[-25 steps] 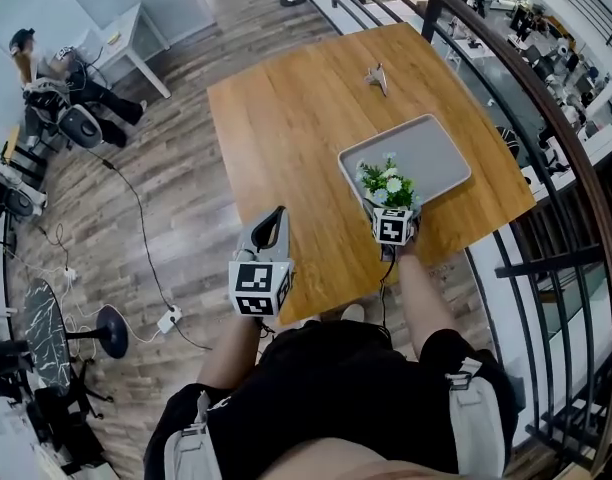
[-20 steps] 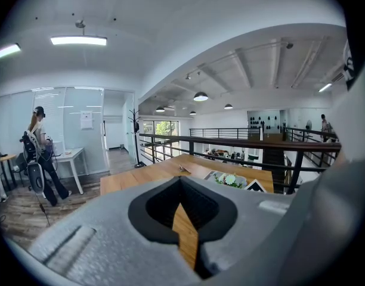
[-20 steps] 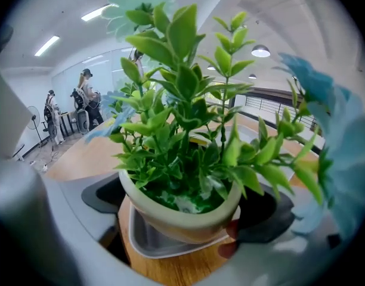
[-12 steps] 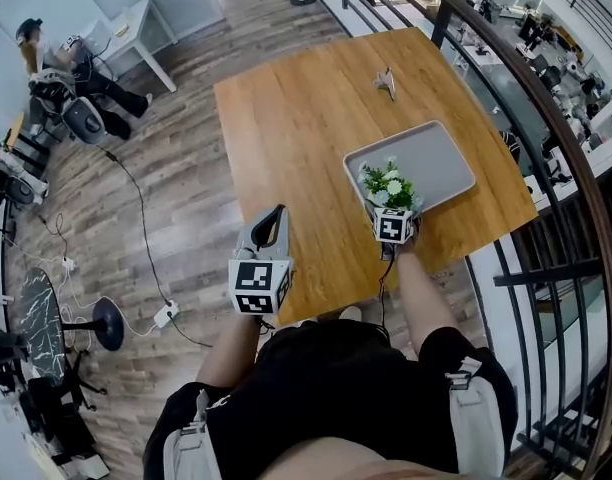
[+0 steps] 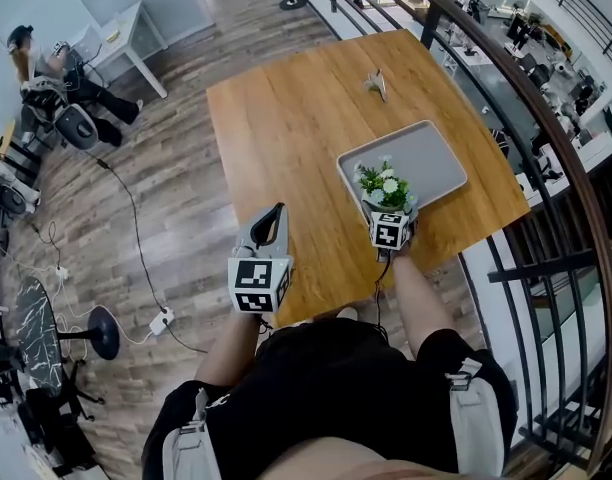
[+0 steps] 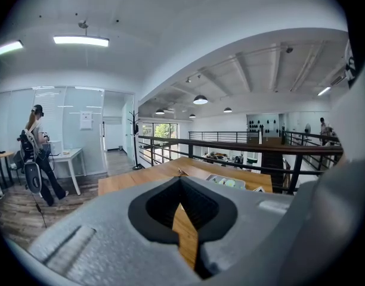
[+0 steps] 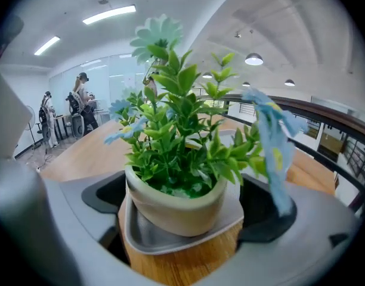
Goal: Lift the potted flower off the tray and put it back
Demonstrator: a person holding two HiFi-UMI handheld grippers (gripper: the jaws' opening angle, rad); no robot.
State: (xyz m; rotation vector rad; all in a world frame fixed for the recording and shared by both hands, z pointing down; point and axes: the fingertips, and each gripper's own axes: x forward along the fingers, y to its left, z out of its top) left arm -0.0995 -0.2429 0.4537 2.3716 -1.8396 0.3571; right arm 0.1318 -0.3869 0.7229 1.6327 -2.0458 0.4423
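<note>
The potted flower, a pale round pot with green leaves and small white and blue blooms, stands on the near corner of the grey tray. My right gripper reaches in from the table's near edge, its jaws on either side of the pot. In the right gripper view the pot rests on the tray, and a strip of tray shows between the right pad and the pot. My left gripper hangs at the near table edge, left of the tray, its jaws together with nothing held.
The wooden table carries a small folded grey object near its far edge. A black railing runs close along the right side. Desks, chairs and people are on the floor at far left.
Only the head view shifts slightly. Both grippers and the pot stay where they were.
</note>
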